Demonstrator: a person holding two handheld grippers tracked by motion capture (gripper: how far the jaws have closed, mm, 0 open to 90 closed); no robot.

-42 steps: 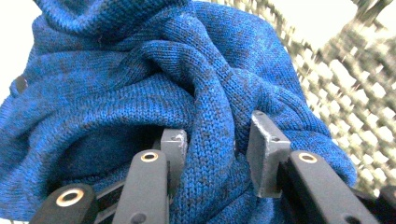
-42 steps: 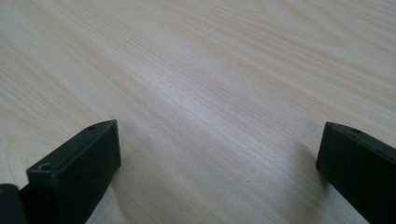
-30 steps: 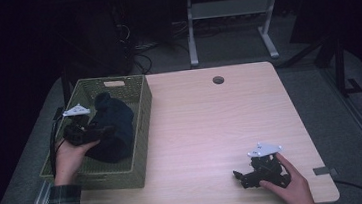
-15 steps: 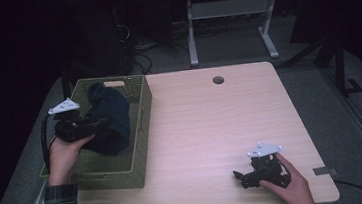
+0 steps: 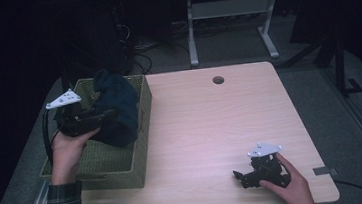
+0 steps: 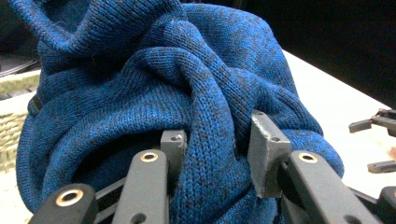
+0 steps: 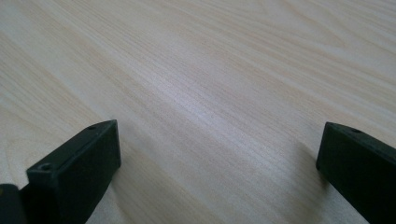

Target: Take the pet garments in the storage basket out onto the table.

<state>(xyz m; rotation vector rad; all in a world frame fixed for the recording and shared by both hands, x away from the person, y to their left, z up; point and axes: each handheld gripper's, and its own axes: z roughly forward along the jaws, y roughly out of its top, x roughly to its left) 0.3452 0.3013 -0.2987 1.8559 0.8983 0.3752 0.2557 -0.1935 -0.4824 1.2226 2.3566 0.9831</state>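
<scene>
left gripper (image 6: 212, 144) pinches the blue knit sweater (image 5: 118, 109), partly raised above the wicker basket (image 5: 141, 131); placement remains; right gripper (image 7: 219, 172) rests wide, empty.

left claw (image 6: 215, 144) | clamped on blue knit sweater (image 6: 154, 84) | bunched

— Lighting, high view: we log a dim room, near-black surroundings, the table (image 5: 212, 129) the one bright surface, a soft pale sheen mid-top. Grain throughout.

— Left gripper view: we note the blue knit (image 6: 177, 93) sharp and evenly lit; background black.

— Right gripper view: we record a broad glare band on the wood, jaws softly blurred, faint shadows beside them.
</scene>
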